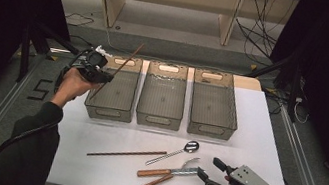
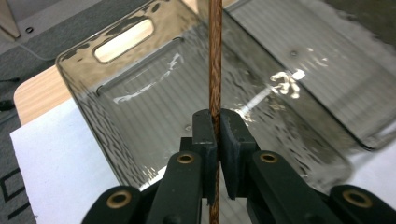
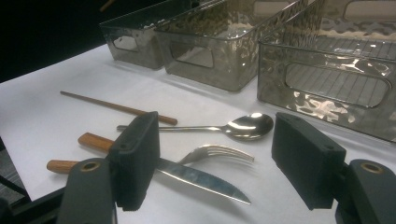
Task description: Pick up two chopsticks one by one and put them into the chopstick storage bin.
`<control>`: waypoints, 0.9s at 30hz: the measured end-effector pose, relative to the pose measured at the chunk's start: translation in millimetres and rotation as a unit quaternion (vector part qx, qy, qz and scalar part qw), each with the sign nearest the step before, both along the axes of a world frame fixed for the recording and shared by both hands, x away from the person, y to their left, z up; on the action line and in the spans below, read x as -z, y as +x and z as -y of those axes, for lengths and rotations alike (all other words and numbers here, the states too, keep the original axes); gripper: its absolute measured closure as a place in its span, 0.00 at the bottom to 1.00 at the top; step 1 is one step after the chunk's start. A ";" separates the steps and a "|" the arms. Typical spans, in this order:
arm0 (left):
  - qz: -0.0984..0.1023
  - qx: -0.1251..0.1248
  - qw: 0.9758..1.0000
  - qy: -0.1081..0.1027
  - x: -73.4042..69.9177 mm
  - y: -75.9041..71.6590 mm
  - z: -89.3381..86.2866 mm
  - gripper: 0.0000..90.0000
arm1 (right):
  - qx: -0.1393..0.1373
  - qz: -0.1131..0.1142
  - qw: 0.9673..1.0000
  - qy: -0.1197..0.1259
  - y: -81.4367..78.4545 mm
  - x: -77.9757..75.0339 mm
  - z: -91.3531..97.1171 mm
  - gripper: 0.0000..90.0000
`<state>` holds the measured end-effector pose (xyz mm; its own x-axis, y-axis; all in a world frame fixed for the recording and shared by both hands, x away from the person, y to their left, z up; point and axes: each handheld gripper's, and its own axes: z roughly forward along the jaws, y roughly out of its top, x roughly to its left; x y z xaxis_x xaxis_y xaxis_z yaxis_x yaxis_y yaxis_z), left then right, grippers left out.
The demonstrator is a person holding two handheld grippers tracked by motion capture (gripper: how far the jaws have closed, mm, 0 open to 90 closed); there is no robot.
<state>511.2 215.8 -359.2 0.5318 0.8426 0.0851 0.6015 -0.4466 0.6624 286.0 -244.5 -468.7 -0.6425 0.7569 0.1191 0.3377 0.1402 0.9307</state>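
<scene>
The left hand-held gripper [image 2: 216, 140] clamps a thin brown wooden chopstick [image 2: 215, 56] above the ribbed, smoky translucent left bin [image 2: 93, 116]. The right hand-held gripper [image 3: 215, 163] gapes open over a steel knife [image 3: 201, 179].

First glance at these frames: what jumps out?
The left gripper pinches a wooden chopstick above the leftmost bin of three clear bins. Near the table's front lie a second chopstick, spoon, fork and knife, with the right gripper open beside them.

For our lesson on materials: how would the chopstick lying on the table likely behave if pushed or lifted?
The chopstick looks straight and wooden, so probably stiff and light. It is thin and seems round, so a sideways push may roll it across the smooth white table.
</scene>
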 end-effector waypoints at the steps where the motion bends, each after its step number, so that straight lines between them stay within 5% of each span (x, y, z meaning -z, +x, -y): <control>1: 0.001 -0.003 1.000 0.000 1.6 2.2 -1.1 0.95 | 0.000 -0.001 1.000 -0.001 0.0 -0.1 0.2 0.37; 10: -0.009 -0.019 1.000 0.011 21.8 15.9 -3.9 0.95 | -0.001 -0.001 1.000 0.000 -0.1 0.0 0.3 0.37; 27: -0.033 -0.029 0.999 0.015 42.3 17.8 -5.6 0.94 | 0.000 -0.001 1.000 0.001 -0.2 -0.2 0.6 0.37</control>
<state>529.0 221.4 -401.5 0.4873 0.8699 0.0767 0.6685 -0.4281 0.6081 285.7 -245.1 -468.5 -0.6430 0.7561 0.1216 0.3389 0.1385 0.9306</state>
